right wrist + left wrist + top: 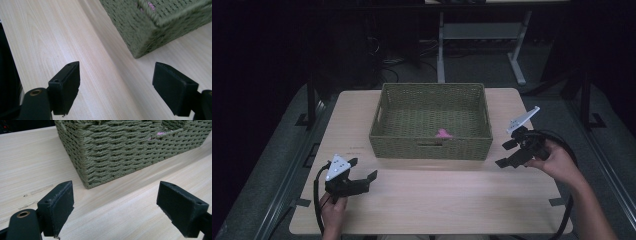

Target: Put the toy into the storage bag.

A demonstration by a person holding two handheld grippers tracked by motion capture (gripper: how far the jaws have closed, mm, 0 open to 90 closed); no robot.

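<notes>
- A light wooden table (427, 200) is seen from above, with dark floor and desk legs beyond it.
- A green woven basket (430, 148) sits at the middle of the table, toward its far edge.
- A small pink object (443, 133) lies inside the basket on its floor, close to the near wall; it is too small to tell what it is.
- The left gripper (362, 170), held in the person's left hand near the table's front left, has its jaws wide apart with nothing between them; it points at the basket's near left corner.
- The right gripper (505, 153), held in the right hand just beside the basket's right end, also has its jaws spread apart and empty above bare wood.
</notes>
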